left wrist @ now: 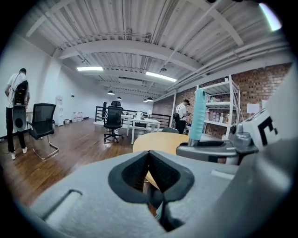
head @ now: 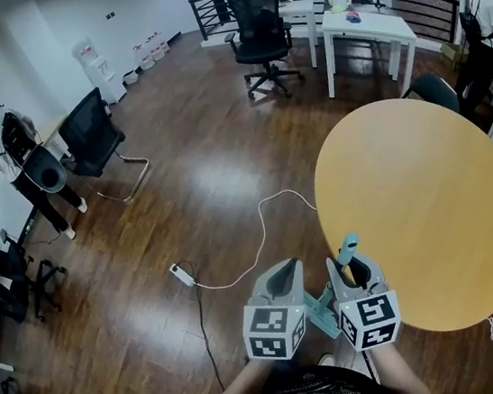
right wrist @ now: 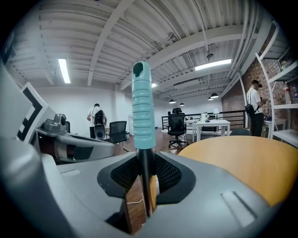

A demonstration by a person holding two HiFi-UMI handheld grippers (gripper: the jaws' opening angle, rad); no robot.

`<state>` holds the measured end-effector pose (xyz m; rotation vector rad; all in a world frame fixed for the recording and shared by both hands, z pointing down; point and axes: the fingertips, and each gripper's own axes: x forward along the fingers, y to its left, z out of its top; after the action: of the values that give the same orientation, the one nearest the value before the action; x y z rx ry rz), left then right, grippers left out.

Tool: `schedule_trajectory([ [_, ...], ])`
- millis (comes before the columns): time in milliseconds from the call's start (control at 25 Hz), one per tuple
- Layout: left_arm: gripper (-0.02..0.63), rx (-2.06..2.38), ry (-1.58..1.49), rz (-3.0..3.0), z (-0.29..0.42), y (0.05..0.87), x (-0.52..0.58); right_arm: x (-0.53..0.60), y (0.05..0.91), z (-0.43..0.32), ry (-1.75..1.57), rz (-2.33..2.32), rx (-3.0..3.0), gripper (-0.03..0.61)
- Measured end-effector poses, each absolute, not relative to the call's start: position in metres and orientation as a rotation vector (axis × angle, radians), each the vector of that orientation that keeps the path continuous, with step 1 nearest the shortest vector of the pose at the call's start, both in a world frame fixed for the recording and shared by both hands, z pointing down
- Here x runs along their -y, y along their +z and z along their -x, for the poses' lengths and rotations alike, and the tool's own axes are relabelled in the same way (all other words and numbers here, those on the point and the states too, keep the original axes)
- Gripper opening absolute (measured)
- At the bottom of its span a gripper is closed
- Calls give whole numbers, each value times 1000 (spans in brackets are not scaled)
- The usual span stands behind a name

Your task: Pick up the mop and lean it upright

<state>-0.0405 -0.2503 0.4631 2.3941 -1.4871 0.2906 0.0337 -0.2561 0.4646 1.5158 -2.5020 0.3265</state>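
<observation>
While the right gripper (right wrist: 142, 179) clamps the mop (right wrist: 141, 107) on its dark shaft below the teal grip, the left gripper (left wrist: 149, 169) sits clenched and empty alongside. Risk: a single-point hold may let the handle pivot and strike the bench (right wrist: 237, 158) just right of it.

1. We see a bright, evenly lit room. The light comes from ceiling strip lamps (left wrist: 160, 76), which burn out to plain white in both gripper views.
2. We note broad pale glare on the polished wooden floor (head: 216, 177) in the head view.
3. We find shadows faint and soft-edged throughout.
4. We see strong fisheye bending in both gripper views, with black corners and curved ceiling beams. The head view bows the walls at its edges.
5. We see the left gripper (left wrist: 150, 160) blurred close to its lens and the room behind it sharp. The right gripper (right wrist: 144, 176) is similarly soft, while the mop handle (right wrist: 142, 107) looks crisp.
</observation>
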Motion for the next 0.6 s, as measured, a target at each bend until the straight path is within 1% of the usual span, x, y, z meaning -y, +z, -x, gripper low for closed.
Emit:
schedule_trajectory([
  [360, 3, 1456, 300, -2397, 30, 469, 254, 255, 512, -37, 415, -1468, 2464, 98],
  [600, 3, 1434, 314, -2398, 23, 474, 257, 258, 515, -41, 411, -1473, 2463, 98],
])
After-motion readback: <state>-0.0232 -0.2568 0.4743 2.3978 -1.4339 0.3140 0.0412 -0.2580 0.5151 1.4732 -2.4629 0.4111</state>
